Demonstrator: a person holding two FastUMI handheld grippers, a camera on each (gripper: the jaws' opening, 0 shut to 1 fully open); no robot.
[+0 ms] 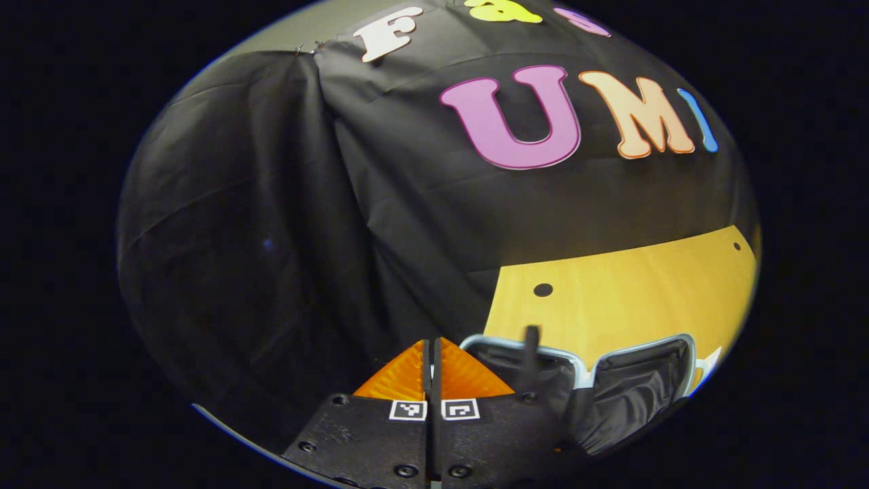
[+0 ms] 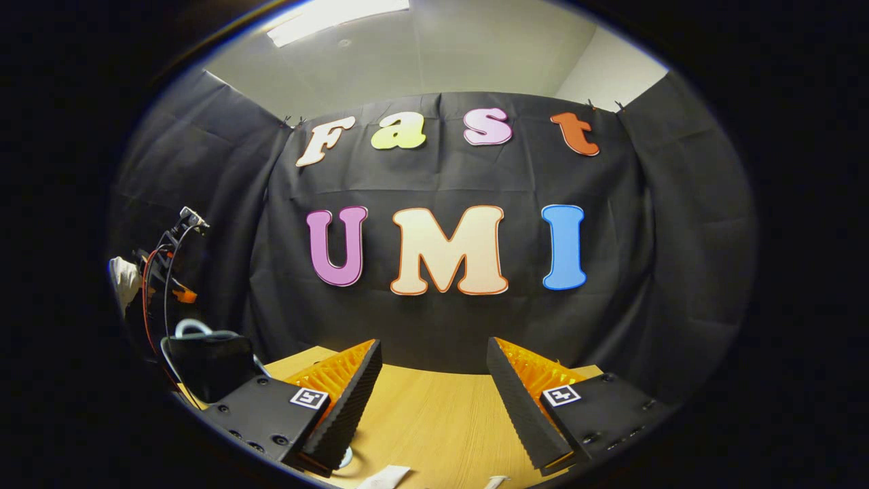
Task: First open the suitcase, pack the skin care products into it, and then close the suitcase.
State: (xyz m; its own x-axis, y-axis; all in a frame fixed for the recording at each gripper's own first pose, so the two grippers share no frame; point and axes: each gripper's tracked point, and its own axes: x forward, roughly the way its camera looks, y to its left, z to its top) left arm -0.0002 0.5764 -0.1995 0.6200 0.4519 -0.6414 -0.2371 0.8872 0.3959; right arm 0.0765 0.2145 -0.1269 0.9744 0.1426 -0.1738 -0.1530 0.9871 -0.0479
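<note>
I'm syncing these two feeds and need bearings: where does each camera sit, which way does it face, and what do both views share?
Left gripper view: rides the left claw, its fingers closed together, facing the cloth wall over the table and the open suitcase.
Right gripper view: rides the right claw, fingers spread, facing the wall; the other claw and a hand show far left.
Shared: table, suitcase, wall.

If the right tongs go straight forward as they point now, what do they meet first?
Probably nothing near: the right tongs stand open above the bare wooden table, pointing at the black cloth wall behind it. Depth is unclear.
</note>
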